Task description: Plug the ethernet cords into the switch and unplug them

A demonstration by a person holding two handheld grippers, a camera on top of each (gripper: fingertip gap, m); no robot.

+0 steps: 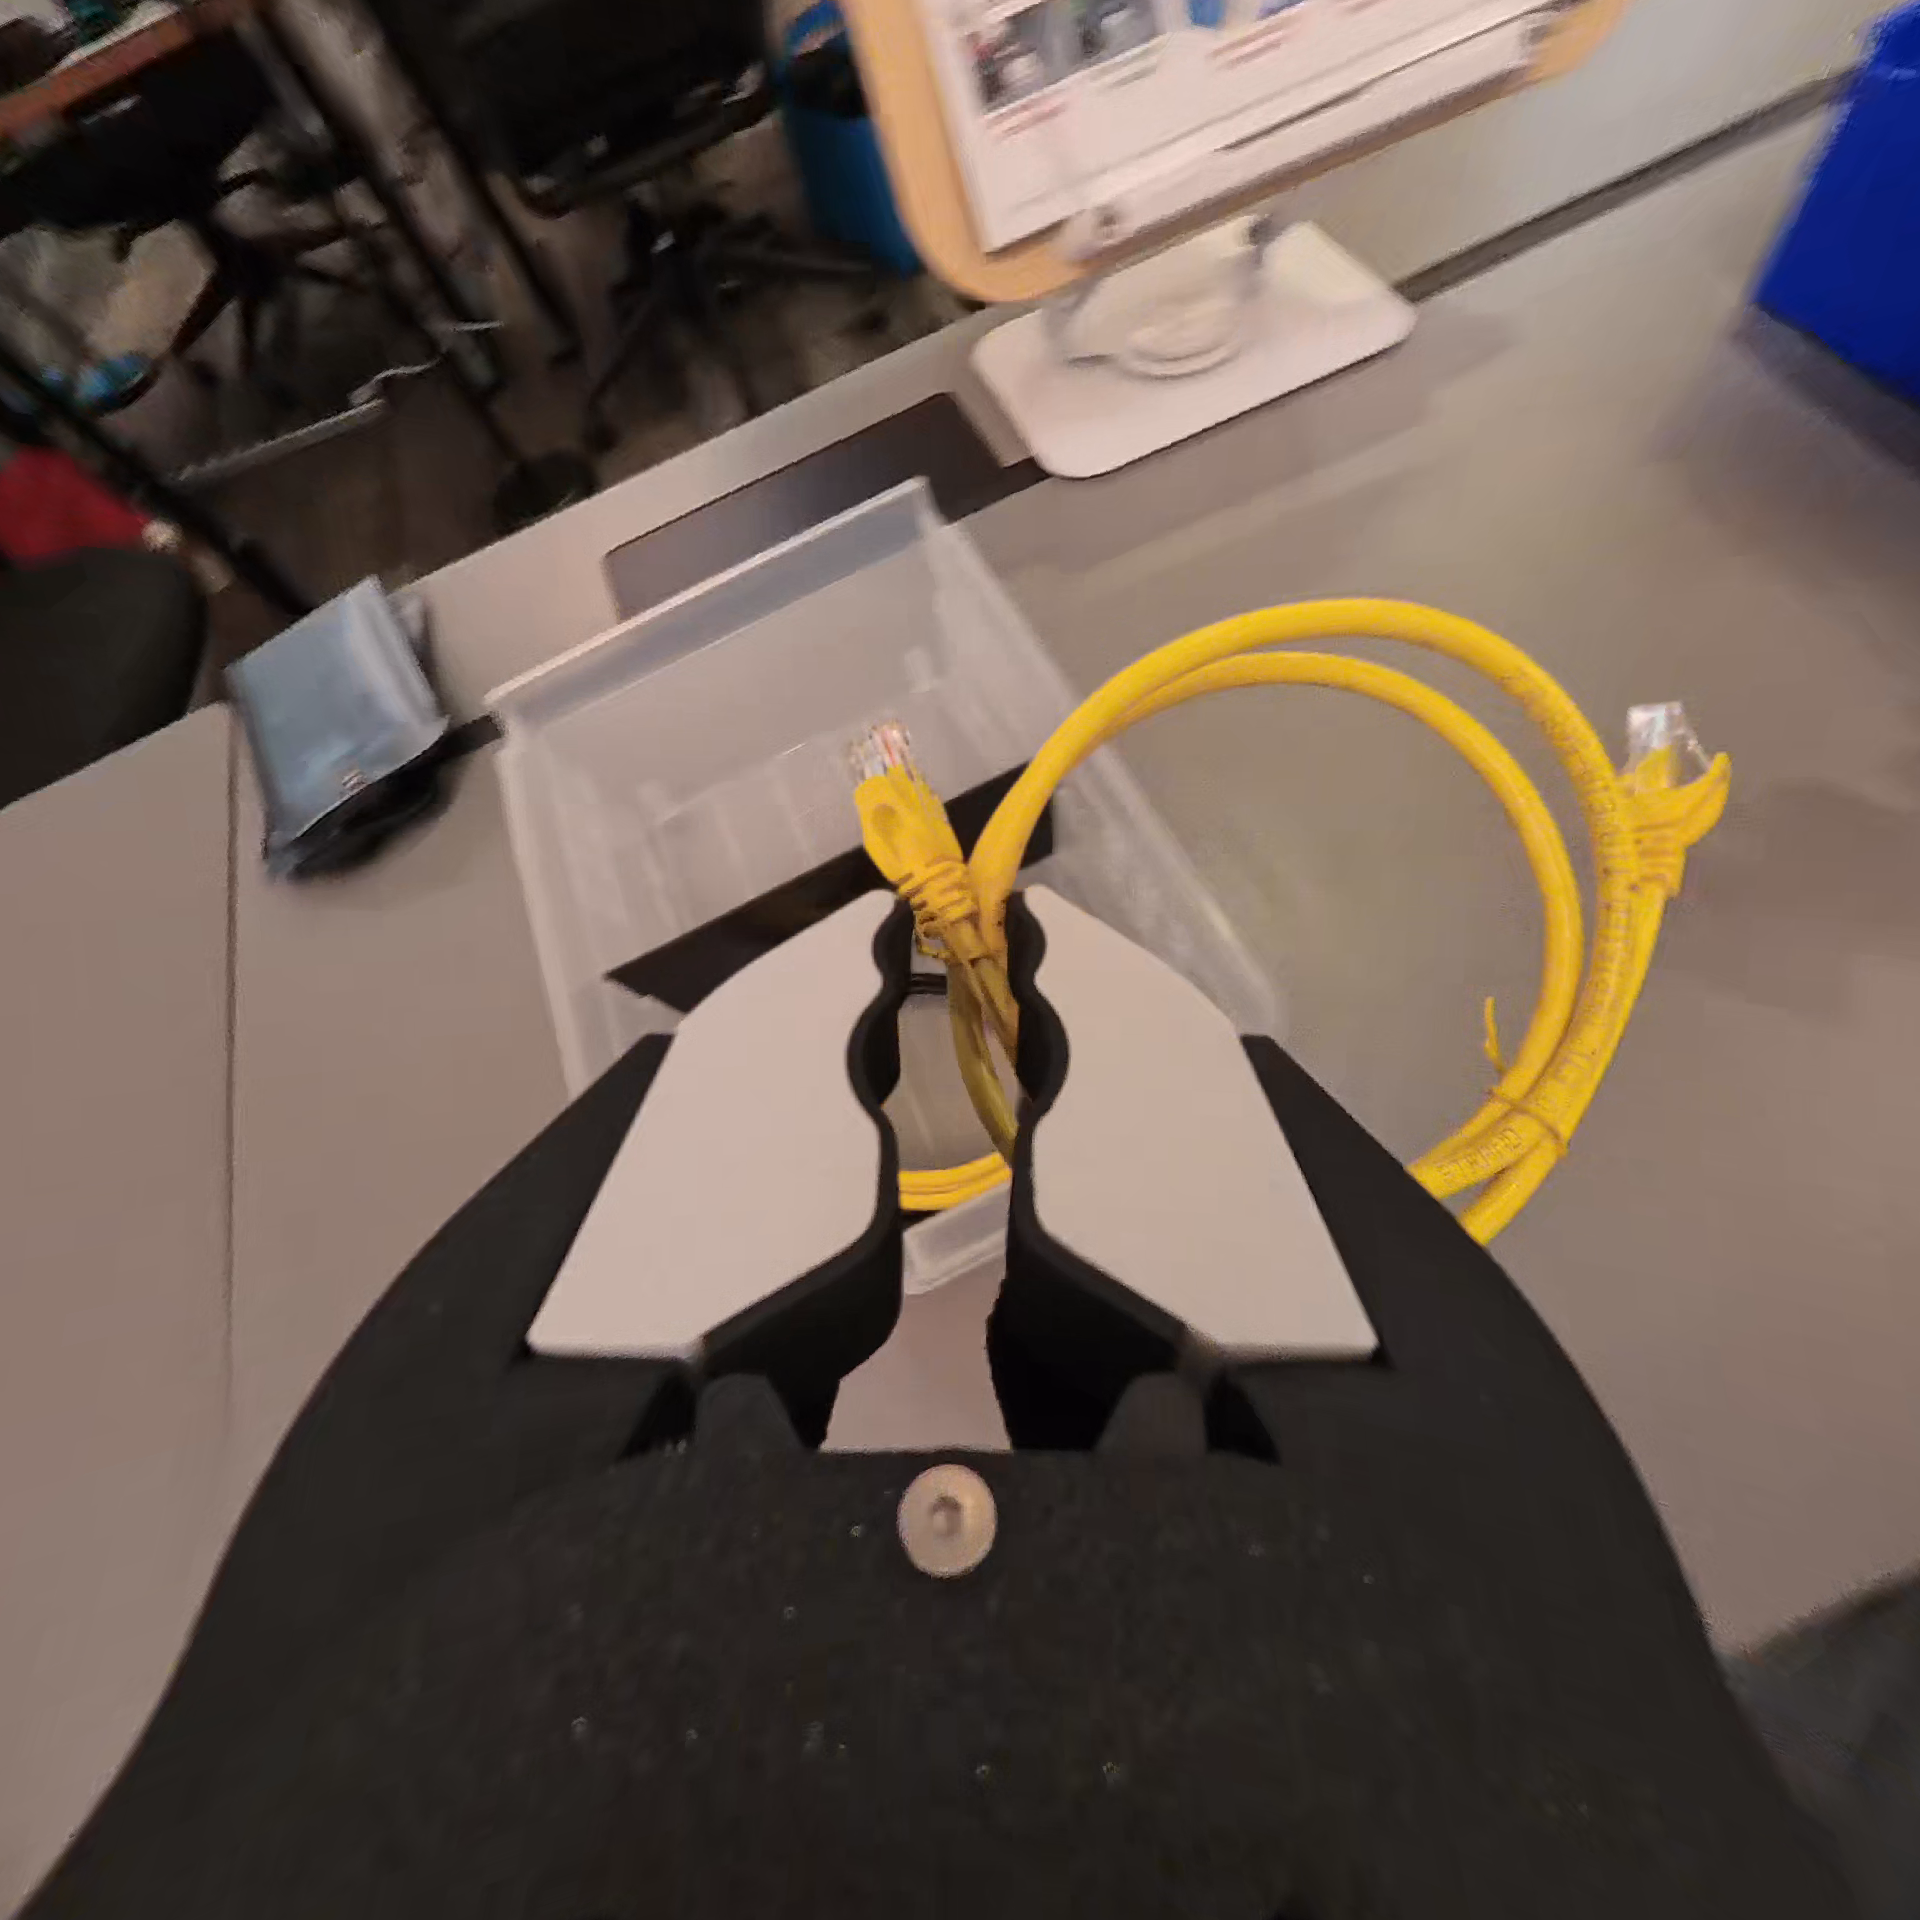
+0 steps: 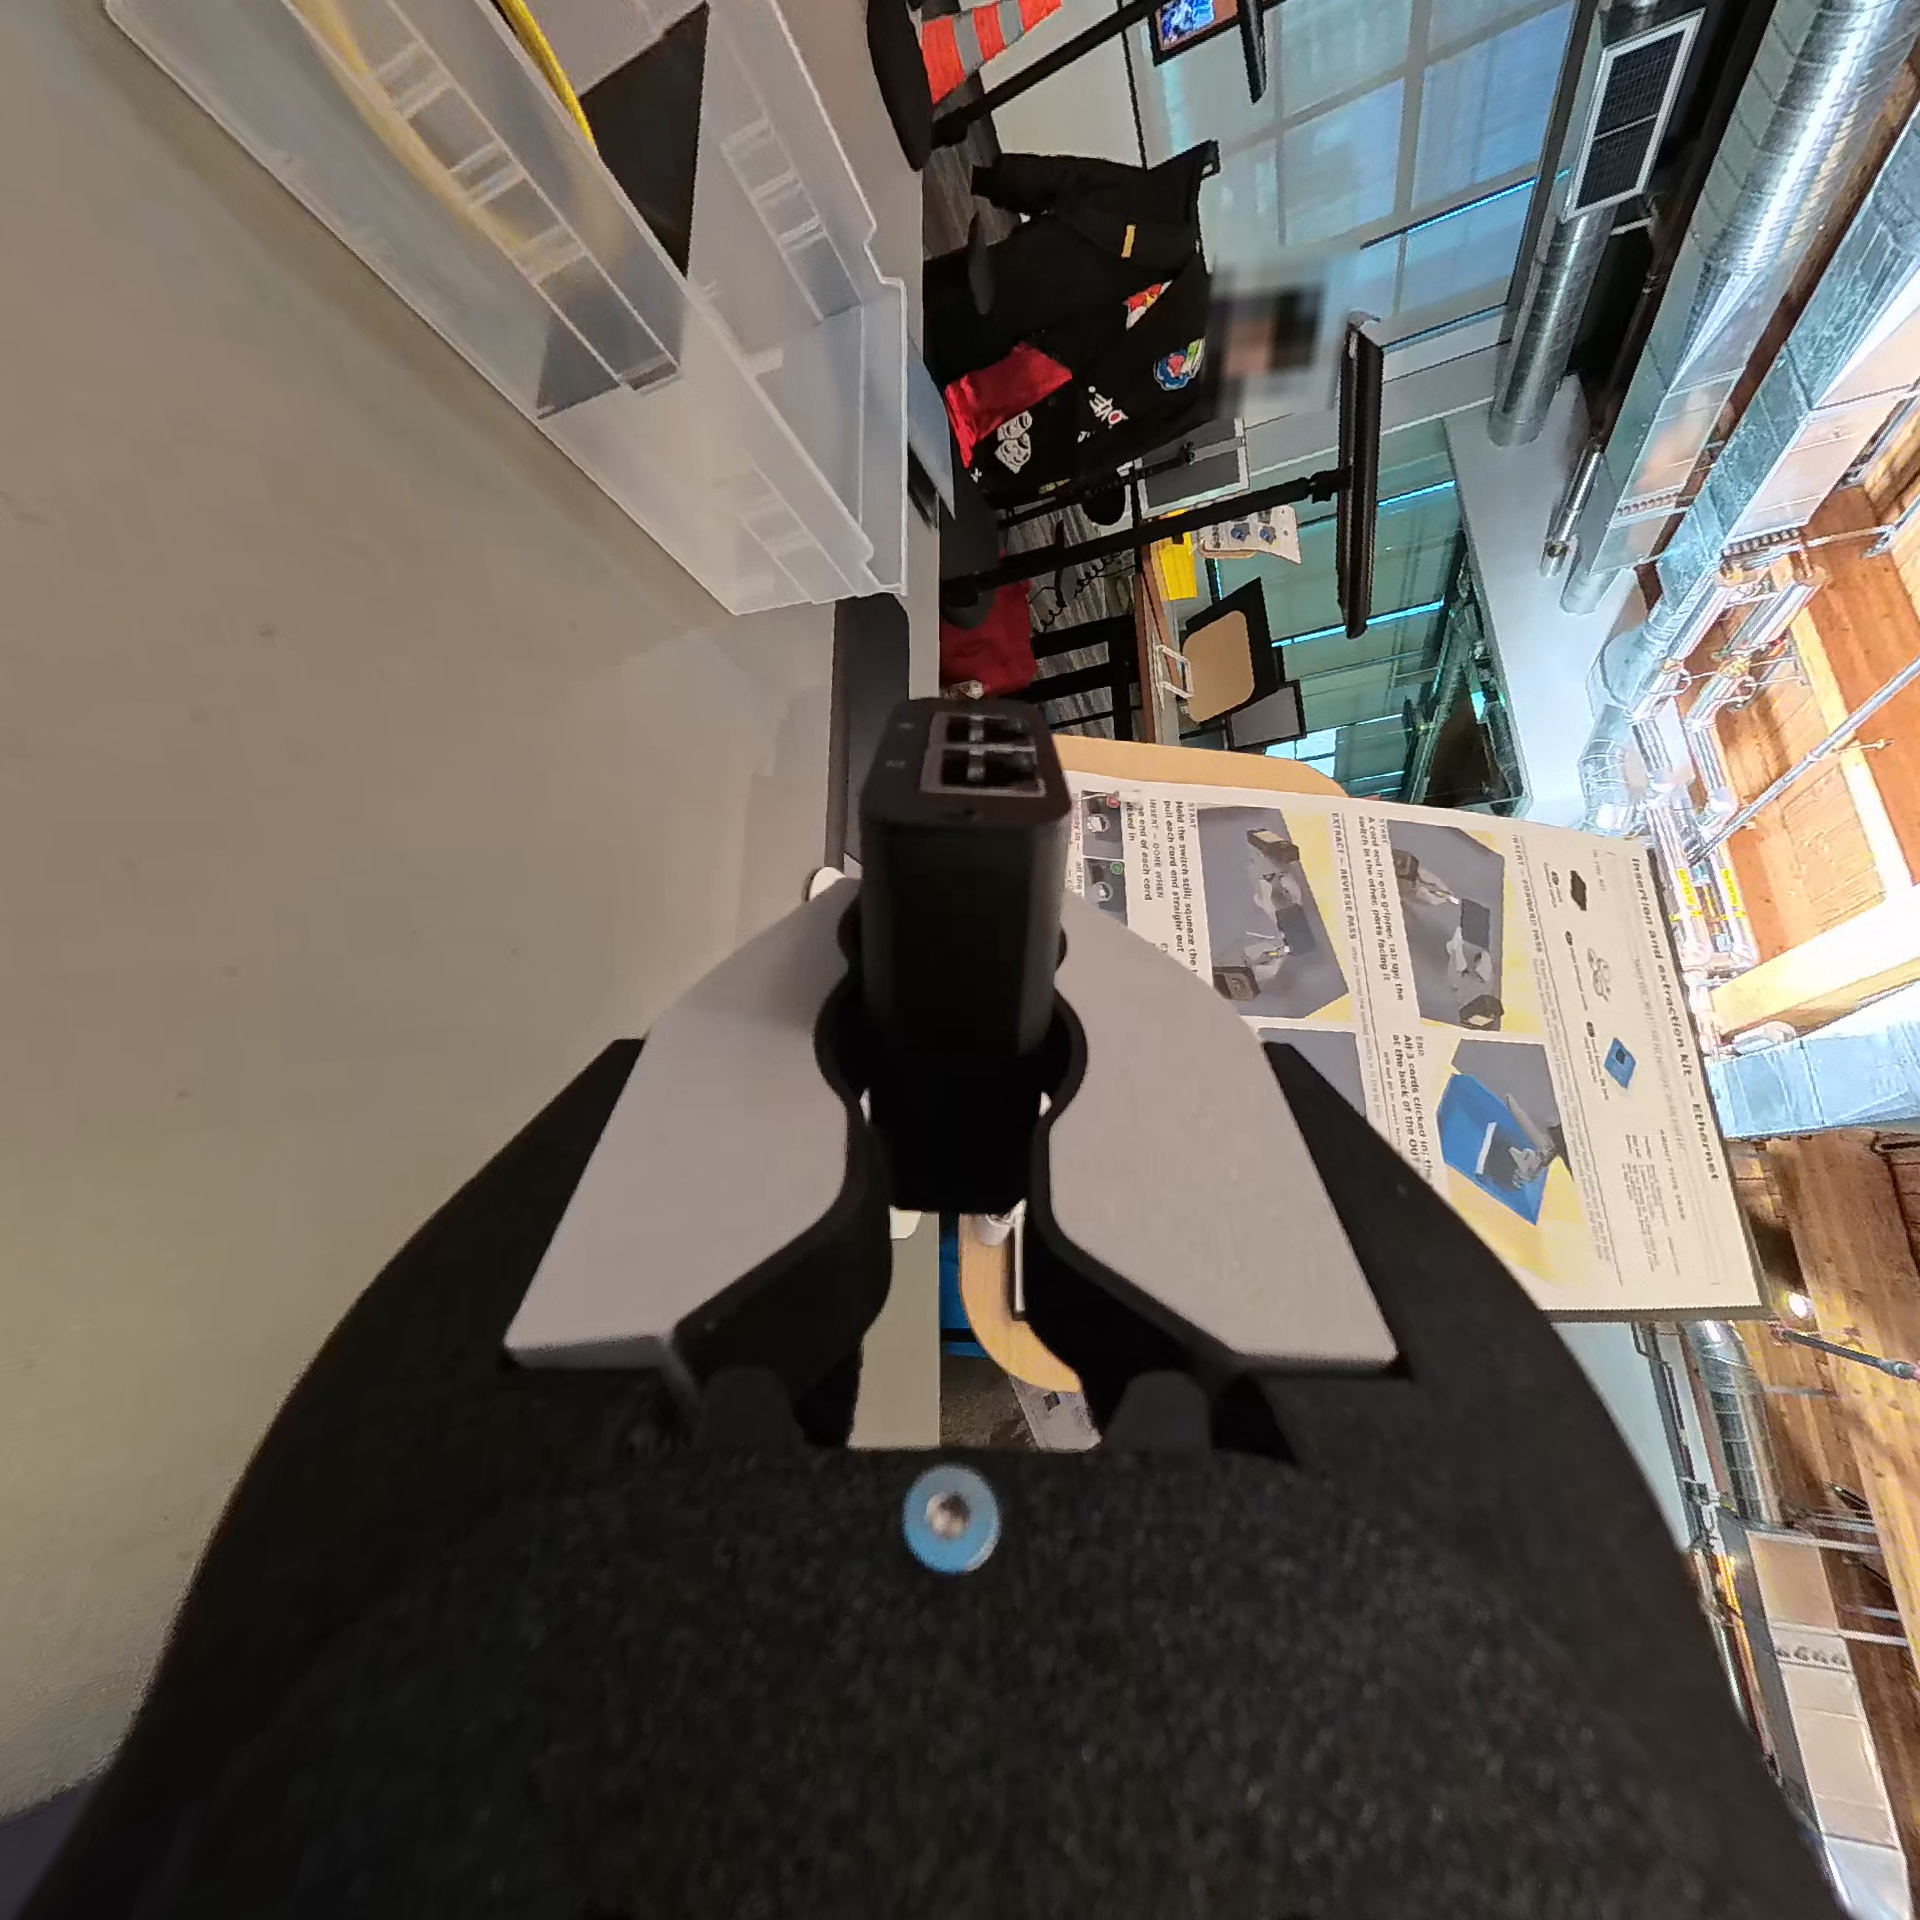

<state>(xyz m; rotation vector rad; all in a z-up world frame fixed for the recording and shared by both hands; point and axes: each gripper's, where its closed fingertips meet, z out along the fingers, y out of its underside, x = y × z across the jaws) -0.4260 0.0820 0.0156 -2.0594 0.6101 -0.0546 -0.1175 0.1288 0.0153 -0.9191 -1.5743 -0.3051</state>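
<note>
My left gripper is shut on a yellow ethernet cord, just behind one plug that points up and away. The cord loops to the right in the air, and its other plug hangs at the right. All this is above a clear plastic tray. My right gripper is shut on a black switch and holds it along the fingers. The switch's ports face away from the camera and hold no plug. The right wrist view is rolled on its side.
A grey table carries the clear tray, which also shows in the right wrist view. A printed instruction sheet on a white stand is at the back. A blue bin is at the far right. A grey-blue pouch lies left. My hands' fingertips stand some 30 cm from each other.
</note>
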